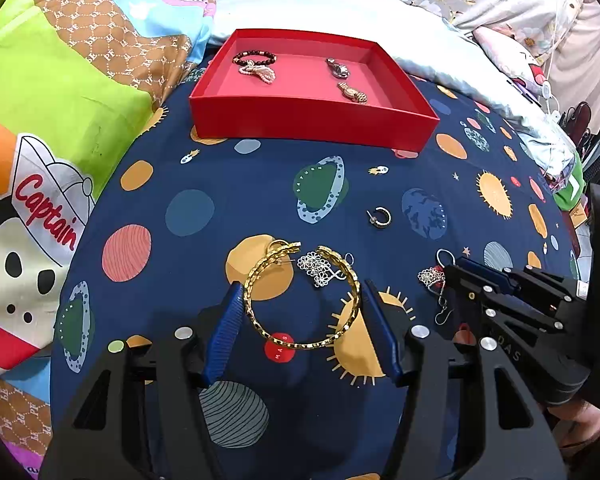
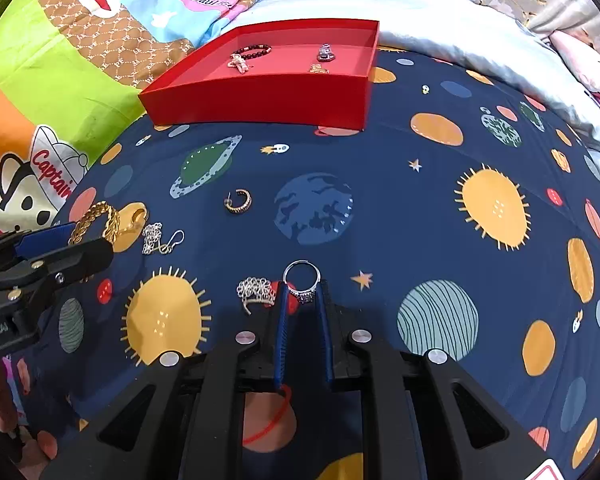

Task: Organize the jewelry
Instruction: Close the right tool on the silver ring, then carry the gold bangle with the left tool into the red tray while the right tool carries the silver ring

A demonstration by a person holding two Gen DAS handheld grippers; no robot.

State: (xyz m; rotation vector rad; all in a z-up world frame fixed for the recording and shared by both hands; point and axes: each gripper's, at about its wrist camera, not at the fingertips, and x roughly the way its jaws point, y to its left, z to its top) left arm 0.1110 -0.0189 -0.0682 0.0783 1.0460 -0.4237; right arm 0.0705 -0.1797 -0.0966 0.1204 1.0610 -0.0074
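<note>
A gold bangle [image 1: 300, 300] lies on the navy planet-print cloth, and my left gripper [image 1: 303, 292] holds it across its width, blue pads against both sides. A silver filigree earring [image 1: 320, 270] rests inside the bangle's far edge. My right gripper [image 2: 302, 294] is shut on a silver ring [image 2: 302, 280] with a stone; the band sticks out past the fingertips. A second filigree earring [image 2: 256, 290] lies just left of those tips. A small gold hoop earring [image 2: 238, 201] sits alone farther out. The red box [image 1: 312, 124] at the back holds a beaded bracelet [image 1: 256, 58] and two watches.
Colourful cartoon bedding [image 1: 40, 120] rises on the left and a pale pillow [image 1: 340, 8] lies behind the box. The left gripper [image 2: 88, 236] shows at the left edge of the right wrist view, the right gripper [image 1: 454, 268] at the right of the left wrist view.
</note>
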